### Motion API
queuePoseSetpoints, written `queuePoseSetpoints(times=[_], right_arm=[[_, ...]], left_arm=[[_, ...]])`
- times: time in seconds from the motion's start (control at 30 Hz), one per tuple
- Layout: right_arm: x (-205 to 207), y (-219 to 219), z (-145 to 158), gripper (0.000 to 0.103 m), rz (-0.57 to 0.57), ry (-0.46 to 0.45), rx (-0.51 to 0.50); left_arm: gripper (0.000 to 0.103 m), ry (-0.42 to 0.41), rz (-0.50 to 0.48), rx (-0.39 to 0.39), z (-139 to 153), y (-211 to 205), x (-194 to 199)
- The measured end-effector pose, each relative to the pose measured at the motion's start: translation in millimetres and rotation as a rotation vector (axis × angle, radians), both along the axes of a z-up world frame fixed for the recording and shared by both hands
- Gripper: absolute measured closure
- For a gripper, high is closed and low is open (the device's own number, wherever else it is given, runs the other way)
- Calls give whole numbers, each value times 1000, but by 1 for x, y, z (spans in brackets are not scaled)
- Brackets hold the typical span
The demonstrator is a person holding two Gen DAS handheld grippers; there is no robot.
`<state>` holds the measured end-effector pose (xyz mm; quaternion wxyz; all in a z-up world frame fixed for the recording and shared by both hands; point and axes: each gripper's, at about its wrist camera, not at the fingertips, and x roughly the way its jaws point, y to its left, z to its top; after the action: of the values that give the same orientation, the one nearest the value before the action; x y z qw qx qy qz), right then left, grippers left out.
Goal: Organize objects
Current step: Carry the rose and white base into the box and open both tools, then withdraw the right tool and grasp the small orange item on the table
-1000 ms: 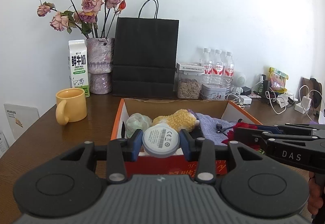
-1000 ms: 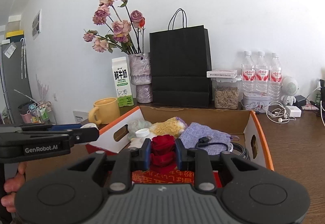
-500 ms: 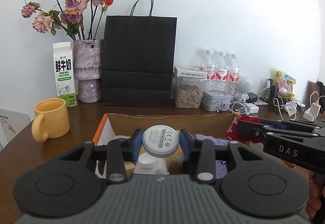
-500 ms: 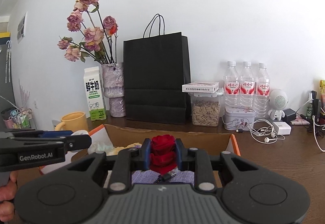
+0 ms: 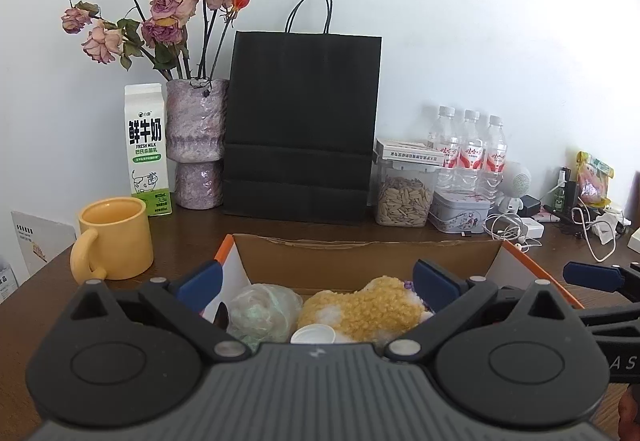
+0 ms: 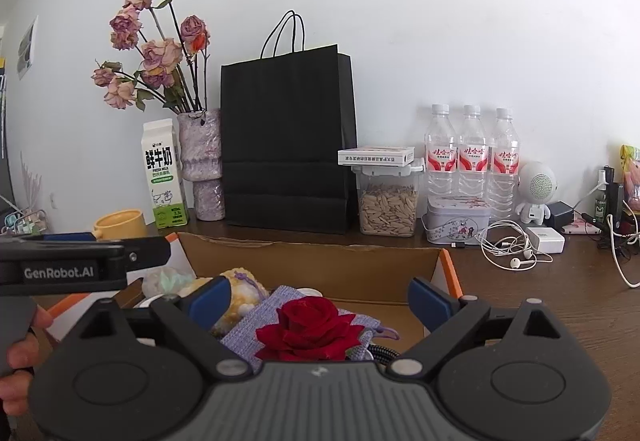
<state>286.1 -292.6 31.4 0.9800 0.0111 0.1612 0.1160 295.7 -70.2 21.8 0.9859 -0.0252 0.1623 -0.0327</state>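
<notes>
An open cardboard box (image 5: pixel 360 261) with orange sides sits just ahead of both grippers. My left gripper (image 5: pixel 316 285) is over it, jaws opening wide, with nothing between its blue pads (image 5: pixel 198 285). Below it lie a yellow plush toy (image 5: pixel 360 309), a pale green bundle (image 5: pixel 260 311) and a white cap (image 5: pixel 313 335). My right gripper (image 6: pixel 320 301) is also opening. A red rose (image 6: pixel 308 329) lies free beneath it on a purple-grey pouch (image 6: pixel 260 321) inside the box (image 6: pixel 312 261), and the pads do not touch it. The round white device is out of sight.
Along the wall stand a black paper bag (image 5: pixel 300 121), a vase of dried roses (image 5: pixel 196 145), a milk carton (image 5: pixel 146 149), a seed jar (image 5: pixel 404 193), three water bottles (image 5: pixel 466 153) and a tin (image 5: pixel 460 209). A yellow mug (image 5: pixel 116 237) is left of the box. Earphones and chargers (image 6: pixel 516 245) lie at right.
Both grippers opened. The round white device left the left jaws and is no longer seen. The red rose dropped from the right jaws onto the pouch in the box.
</notes>
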Motion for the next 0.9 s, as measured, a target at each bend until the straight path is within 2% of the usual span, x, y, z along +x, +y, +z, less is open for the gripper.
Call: queuePoseSetpoints(times=[0.37, 0.9], right_arm=[[-25, 9, 4, 3, -6, -21, -13], [-91, 33, -2, 3, 32, 16, -33]], left_arm=[[0, -17, 2, -7, 8, 3, -24], [0, 37, 38, 20, 2, 40, -83]])
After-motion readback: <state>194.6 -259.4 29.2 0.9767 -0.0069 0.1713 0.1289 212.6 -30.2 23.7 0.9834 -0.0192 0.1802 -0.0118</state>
